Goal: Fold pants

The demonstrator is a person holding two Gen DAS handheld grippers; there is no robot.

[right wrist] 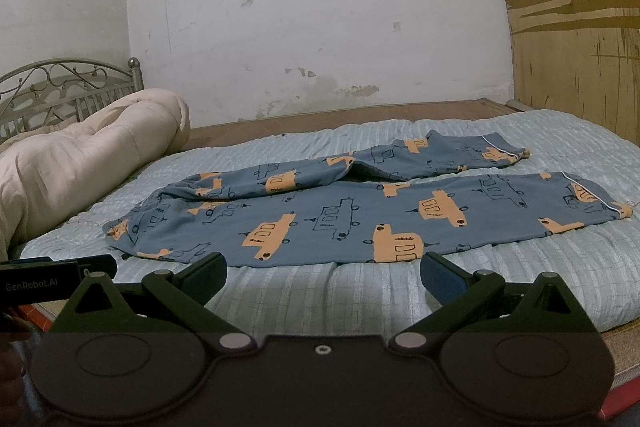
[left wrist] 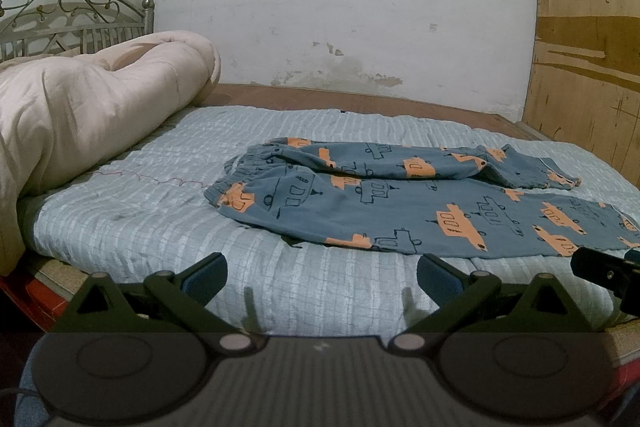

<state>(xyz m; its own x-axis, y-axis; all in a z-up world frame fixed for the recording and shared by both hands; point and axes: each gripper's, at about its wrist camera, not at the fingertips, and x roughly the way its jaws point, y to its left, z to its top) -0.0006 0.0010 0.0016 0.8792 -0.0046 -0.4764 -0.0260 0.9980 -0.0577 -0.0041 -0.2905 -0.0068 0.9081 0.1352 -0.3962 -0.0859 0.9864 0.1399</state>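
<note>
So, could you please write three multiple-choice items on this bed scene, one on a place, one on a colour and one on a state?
1. Where does the rolled duvet lie relative to the pants?
A. beyond the waistband end, by the metal headboard
B. on top of the legs
C. past the cuffs

2. What colour are the filled vehicle prints on the pants?
A. green
B. orange
C. white

3. How is the left gripper?
A. shut on the waistband
B. shut on the quilt
C. open, holding nothing

Answers: 1 A, the duvet is piled at the headboard side; 2 B, orange shapes on blue cloth; 3 C, its fingers stand wide apart over the striped quilt, short of the pants.
</note>
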